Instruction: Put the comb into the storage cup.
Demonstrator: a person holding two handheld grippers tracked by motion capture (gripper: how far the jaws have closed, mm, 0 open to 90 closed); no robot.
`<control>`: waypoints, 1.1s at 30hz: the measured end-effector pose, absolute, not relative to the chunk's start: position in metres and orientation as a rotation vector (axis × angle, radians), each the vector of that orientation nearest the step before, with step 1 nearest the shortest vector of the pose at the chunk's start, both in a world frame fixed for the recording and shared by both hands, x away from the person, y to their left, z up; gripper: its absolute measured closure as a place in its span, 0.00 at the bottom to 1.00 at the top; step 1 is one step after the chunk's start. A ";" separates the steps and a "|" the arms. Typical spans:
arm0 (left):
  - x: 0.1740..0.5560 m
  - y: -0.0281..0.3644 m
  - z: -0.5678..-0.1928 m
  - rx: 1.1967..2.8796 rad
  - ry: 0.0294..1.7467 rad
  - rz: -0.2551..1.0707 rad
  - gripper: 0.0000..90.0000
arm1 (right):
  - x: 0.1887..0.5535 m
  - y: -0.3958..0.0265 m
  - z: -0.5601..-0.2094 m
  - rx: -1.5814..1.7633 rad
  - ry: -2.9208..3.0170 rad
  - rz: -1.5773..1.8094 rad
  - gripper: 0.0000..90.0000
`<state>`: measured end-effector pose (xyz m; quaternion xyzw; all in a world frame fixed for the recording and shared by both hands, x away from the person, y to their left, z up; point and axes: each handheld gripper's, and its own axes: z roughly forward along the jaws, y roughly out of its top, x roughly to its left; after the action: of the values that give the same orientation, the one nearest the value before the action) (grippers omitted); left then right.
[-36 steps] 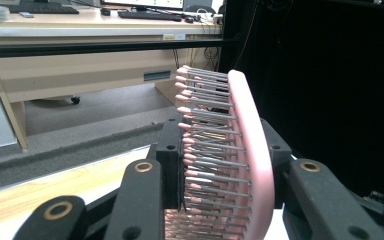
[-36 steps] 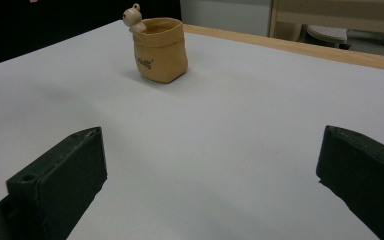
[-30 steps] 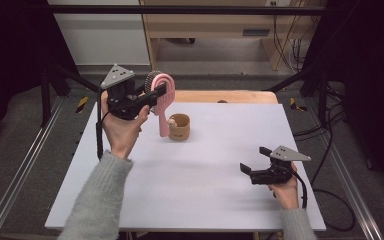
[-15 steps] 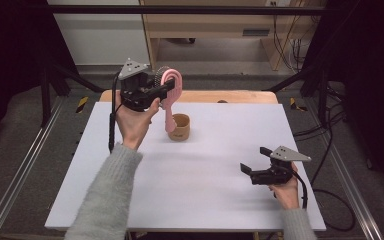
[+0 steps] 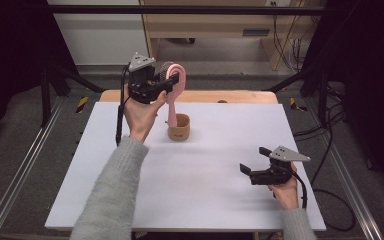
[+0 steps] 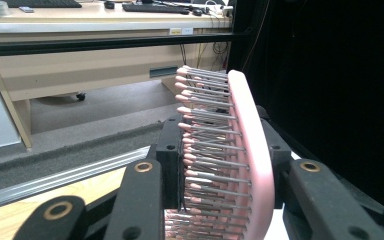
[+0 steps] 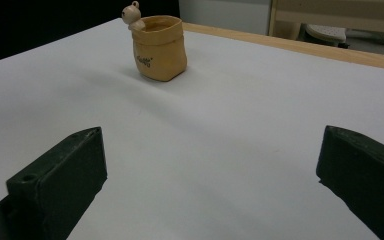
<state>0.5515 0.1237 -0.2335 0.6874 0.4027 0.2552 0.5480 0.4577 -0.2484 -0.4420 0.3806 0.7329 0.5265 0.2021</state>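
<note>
Since the earlier frames, my left gripper [image 5: 172, 82] had carried the pink hairbrush [image 5: 172, 90] rightward across the far side of the counter [image 5: 195, 190], so that the brush's handle now hung just above the small tan cup [image 5: 179, 127], while my right gripper [image 5: 252, 161] had stayed put near the counter's right front corner.

I saw the left gripper clamped on the head of the hairbrush [image 6: 245, 150], one jaw against the bristle side and the other against the smooth back. The brush was pale pink with a curved, rounded back and rows of thin grey pins tipped in pink. It was held aloft, head up and handle pointing down, its lower end just behind the cup's rim from above; I could not tell whether it touched.

The tan cup [image 7: 159, 47] was shaped like a soft, crumpled sack with small dark lettering on its side and a little cream bear figure [image 7: 131, 16] on its rim. I could not see inside it. The right gripper's jaws stood wide apart with nothing between them, pointing toward the cup.
</note>
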 end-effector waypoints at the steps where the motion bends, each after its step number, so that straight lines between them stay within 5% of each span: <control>1: 0.553 0.123 -0.234 1.631 0.956 0.605 0.71 | 0.458 -0.249 -0.442 1.064 2.047 1.471 0.00; 33: 0.595 0.091 -0.258 1.670 0.973 0.606 0.71 | 0.457 -0.250 -0.442 1.061 2.042 1.469 0.00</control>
<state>0.5951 0.0914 -0.2584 0.6995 0.4076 0.2537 0.5294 0.4566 -0.2499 -0.4416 0.3803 0.7321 0.5268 0.2046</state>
